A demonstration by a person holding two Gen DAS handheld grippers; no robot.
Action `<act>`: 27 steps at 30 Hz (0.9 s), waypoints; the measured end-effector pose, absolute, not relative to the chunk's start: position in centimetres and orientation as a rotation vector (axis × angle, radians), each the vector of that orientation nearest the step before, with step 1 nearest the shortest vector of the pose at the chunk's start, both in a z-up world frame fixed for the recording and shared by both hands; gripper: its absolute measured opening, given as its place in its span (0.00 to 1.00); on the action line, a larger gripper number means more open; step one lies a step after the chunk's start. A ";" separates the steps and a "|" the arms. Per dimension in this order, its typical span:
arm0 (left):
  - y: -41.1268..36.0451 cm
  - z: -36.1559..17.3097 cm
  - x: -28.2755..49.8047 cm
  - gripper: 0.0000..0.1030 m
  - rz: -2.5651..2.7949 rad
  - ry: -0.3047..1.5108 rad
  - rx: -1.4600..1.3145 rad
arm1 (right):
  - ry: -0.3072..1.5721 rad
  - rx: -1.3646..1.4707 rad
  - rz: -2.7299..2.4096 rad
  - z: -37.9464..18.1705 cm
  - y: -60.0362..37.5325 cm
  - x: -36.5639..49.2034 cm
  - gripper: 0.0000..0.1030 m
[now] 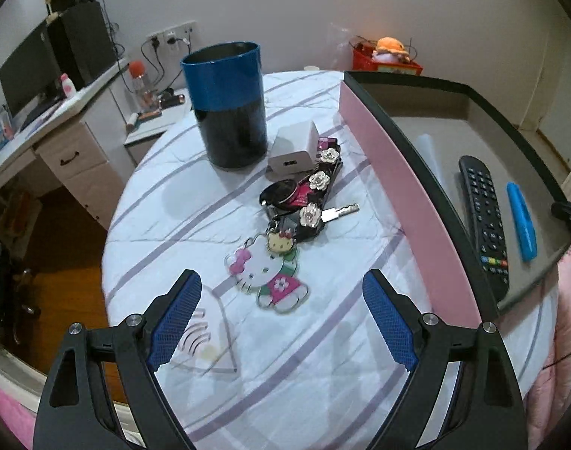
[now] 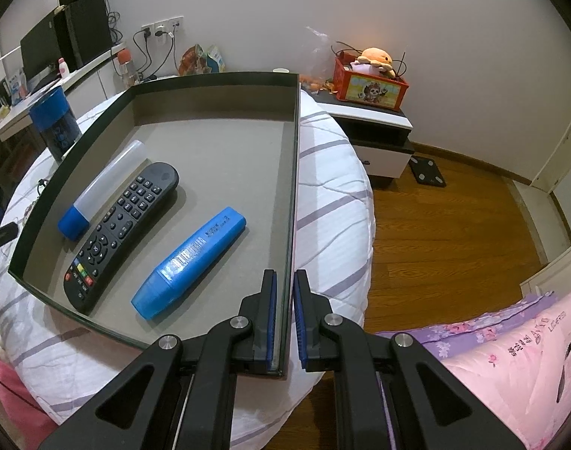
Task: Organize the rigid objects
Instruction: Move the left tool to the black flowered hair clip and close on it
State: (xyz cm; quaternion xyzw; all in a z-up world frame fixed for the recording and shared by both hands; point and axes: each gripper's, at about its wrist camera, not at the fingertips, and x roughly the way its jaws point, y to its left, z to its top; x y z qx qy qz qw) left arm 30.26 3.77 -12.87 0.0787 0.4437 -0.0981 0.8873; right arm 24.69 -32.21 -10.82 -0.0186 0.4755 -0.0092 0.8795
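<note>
The left gripper [image 1: 281, 315] hangs wide and empty over the Hello Kitty keychain [image 1: 268, 275], apparently next to collect; rightwards, the remote [image 2: 122, 232] and blue highlighter [image 2: 189, 262] already lie in the box [image 2: 210, 78]; the right gripper [image 2: 284, 315] pinches its wall, probably steadying it.

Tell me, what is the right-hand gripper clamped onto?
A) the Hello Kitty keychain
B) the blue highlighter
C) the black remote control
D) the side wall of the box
D: the right gripper has its two pads closed on the thin side wall of the box, while the remote control and the blue highlighter lie loose inside.
</note>
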 end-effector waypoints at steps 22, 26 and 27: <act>-0.6 -14.5 34.9 0.28 -0.312 0.971 0.174 | 1.000 -0.031 -0.002 -11.2 -32.3 24.7 0.10; -1.0 -14.6 35.3 0.16 -0.332 0.985 0.162 | 1.002 -0.033 0.002 -11.2 -32.4 24.7 0.10; -1.1 -14.7 35.2 0.16 -0.331 0.985 0.169 | 1.003 -0.032 0.003 -11.2 -32.4 24.7 0.10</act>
